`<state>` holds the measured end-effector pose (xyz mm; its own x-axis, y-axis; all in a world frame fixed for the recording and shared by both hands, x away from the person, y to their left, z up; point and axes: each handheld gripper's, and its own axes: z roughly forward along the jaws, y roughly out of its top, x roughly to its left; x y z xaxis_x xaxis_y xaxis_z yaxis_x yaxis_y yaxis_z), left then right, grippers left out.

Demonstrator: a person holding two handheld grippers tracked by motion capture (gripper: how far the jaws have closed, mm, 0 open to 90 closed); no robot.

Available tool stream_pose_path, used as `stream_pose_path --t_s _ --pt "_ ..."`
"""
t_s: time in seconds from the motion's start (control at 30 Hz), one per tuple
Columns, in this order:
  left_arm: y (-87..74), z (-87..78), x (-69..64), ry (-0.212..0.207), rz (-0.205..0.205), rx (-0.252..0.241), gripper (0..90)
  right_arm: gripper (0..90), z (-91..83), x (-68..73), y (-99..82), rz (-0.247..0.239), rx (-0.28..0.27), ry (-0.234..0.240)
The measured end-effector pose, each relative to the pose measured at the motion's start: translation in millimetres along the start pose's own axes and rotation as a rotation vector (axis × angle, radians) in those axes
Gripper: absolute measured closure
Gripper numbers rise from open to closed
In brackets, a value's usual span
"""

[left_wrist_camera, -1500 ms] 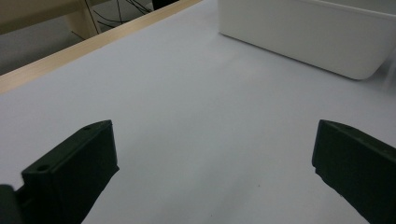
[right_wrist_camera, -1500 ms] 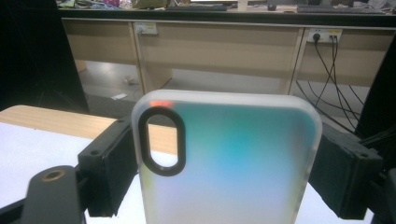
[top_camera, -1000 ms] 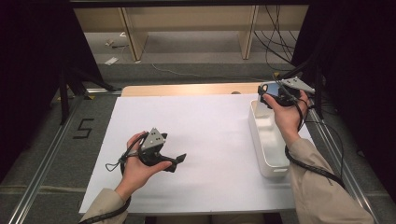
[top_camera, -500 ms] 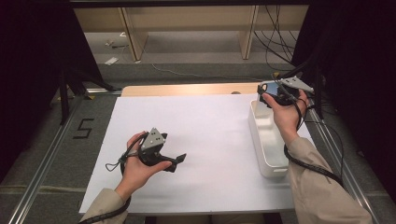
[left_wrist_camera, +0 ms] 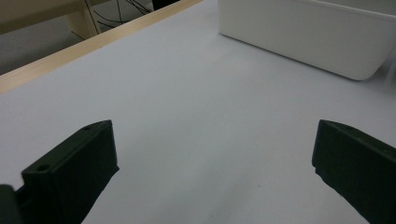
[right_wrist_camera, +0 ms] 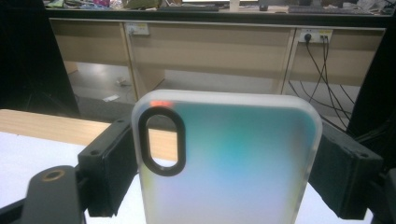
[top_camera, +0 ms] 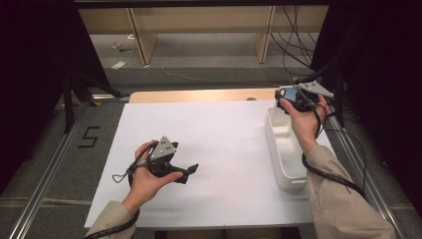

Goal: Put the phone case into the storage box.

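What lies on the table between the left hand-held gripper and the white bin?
Nothing: in the high view the white sheet is bare between the left hand-held gripper and the white bin. The left gripper view shows the same.

Count on inspection: two hand-held grippers, the left gripper [top_camera: 191, 169] and the right gripper [top_camera: 281, 94]; one phone case [right_wrist_camera: 229, 163], translucent with one oval camera cut-out; one white bin [top_camera: 286, 149]; one white sheet [top_camera: 219, 149] covering one wooden table [top_camera: 199, 95].
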<state>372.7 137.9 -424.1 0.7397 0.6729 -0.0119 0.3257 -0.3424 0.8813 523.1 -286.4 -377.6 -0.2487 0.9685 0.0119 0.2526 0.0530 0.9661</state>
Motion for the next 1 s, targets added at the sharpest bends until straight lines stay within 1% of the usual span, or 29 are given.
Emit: stream_pose_path --t_s 1.0 --pt "-0.1 -0.3 0.4 -0.001 0.001 0.000 0.0 18.3 6.8 -3.5 -2.5 0.001 0.007 -0.014"
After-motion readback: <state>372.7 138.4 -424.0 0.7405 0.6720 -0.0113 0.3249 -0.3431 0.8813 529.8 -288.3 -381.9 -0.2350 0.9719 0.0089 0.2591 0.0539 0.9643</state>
